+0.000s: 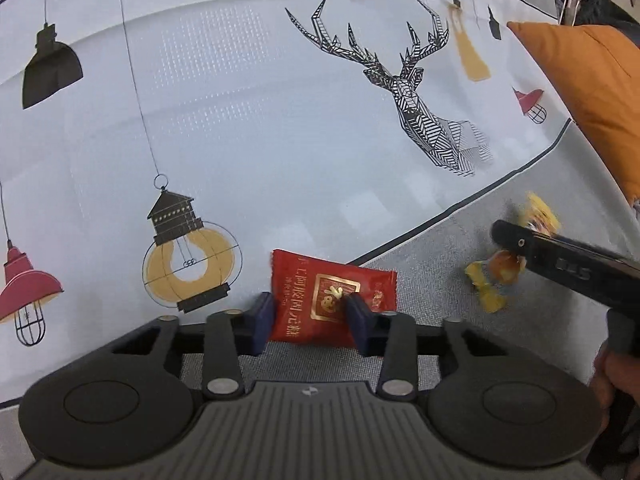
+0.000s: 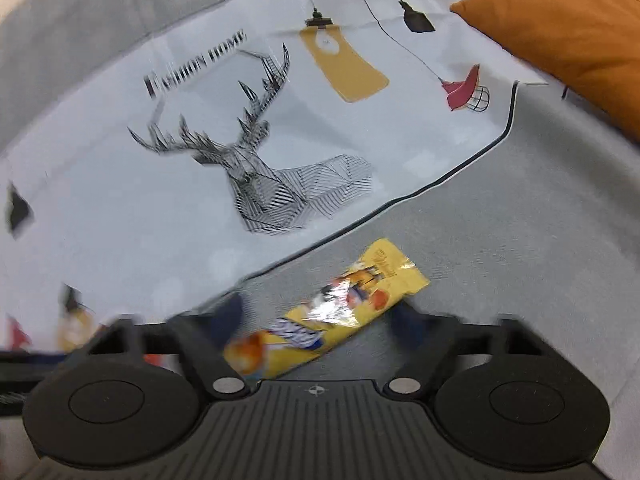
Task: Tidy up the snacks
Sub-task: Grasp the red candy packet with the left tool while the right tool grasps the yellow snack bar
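Left gripper (image 1: 308, 316) is clamping the red snack packet (image 1: 320, 304) straddling the printed cloth's border (image 1: 404, 240); right gripper (image 2: 316, 320) is squeezing the yellow packet (image 2: 340, 304) on open grey fabric (image 2: 520, 260), orange cushion (image 2: 560, 32) sitting well clear.

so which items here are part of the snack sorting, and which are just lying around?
Job:
- red snack packet, between the left gripper's jaws
- yellow snack packet, between the right gripper's jaws
- small yellow-orange wrapped sweets on the grey surface

Lying about:
- orange cushion
- printed deer-and-lamp cloth
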The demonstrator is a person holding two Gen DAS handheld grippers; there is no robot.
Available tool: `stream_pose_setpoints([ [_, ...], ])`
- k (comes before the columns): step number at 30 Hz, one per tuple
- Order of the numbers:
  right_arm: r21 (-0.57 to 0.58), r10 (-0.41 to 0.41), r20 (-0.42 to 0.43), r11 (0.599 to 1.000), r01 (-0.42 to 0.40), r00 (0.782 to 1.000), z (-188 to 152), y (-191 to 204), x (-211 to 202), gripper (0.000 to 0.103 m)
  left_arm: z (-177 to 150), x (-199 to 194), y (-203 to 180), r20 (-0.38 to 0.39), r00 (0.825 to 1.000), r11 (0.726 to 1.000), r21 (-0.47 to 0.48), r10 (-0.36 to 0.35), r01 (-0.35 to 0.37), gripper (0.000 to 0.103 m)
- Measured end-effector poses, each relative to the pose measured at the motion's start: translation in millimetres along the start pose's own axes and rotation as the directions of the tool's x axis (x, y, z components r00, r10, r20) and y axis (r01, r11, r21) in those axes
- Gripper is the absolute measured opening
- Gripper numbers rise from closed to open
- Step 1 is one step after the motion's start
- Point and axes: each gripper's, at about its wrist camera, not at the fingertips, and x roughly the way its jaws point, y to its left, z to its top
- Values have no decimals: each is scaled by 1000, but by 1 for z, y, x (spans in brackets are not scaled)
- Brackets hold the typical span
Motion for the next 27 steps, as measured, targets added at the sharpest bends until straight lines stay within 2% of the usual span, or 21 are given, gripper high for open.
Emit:
stream_pose_setpoints([
  [1,-10,15,-12,1000,-15,1000,1,1,0,32,-1,-2,1,-9,1000,1000,-13,4,-4,37],
  [2,-5,55,-27,998,-55,998,2,2,-2,18,-2,-4,2,-18,1000,1000,-22,10,-10,33],
  [3,-8,101,-47,995,-102,994,2,4,-4,15,-4,-7,1,-30,999,999,-28,20,-21,14],
  [4,-24,120,-58,992,-121,991,2,9,-6,14,-7,-9,0,-45,999,999,-30,30,-32,11],
  [6,-66,171,-99,982,-178,980,0,18,-14,14,-15,-16,-1,-81,996,998,-53,24,-29,10],
  [8,-104,249,-141,959,-264,958,-4,30,-25,13,-27,-26,-4,-116,993,997,-82,-16,6,10],
  [10,-173,270,-167,939,-298,948,-9,39,-39,13,-39,-38,-13,-108,994,999,-50,-27,22,11],
  [11,-198,261,-166,936,-291,951,-12,40,-46,13,-41,-43,-20,-88,996,1000,11,-20,21,21],
  [12,-207,255,-160,936,-285,954,-14,38,-52,14,-41,-45,-29,-62,998,995,98,-4,10,47],
  [13,-199,257,-154,938,-285,954,-15,34,-58,14,-40,-47,-39,-14,1000,980,199,27,-23,62],
  [14,-181,260,-149,941,-285,954,-15,28,-63,14,-39,-48,-46,46,997,957,281,57,-68,80],
  [16,-160,245,-144,950,-267,959,-16,16,-67,14,-31,-39,-55,91,993,915,391,72,-102,83],
  [18,-148,226,-145,958,-247,963,-16,5,-67,15,-20,-23,-57,70,995,873,478,71,-96,83],
  [19,-137,221,-150,961,-242,964,-16,0,-66,16,-18,-15,-58,68,996,833,546,60,-88,83],
  [21,-135,212,-158,963,-234,964,-15,-6,-63,17,-21,-6,-65,89,995,706,702,46,-95,83],
  [22,-141,211,-166,962,-235,963,-16,-9,-60,17,-25,-1,-69,89,996,611,787,29,-88,83],
  [24,-147,205,-187,961,-234,961,-18,-11,-53,19,-32,1,-72,99,995,488,869,-12,-81,81],
  [25,-145,210,-185,960,-238,960,-19,-12,-51,19,-31,3,-72,88,996,455,888,-29,-65,81],
  [26,-149,212,-183,959,-240,960,-19,-12,-51,19,-24,6,-70,48,998,459,888,-40,-25,77],
  [27,-157,211,-183,958,-240,960,-19,-12,-51,19,-14,8,-67,-8,998,492,870,-55,34,60],
])
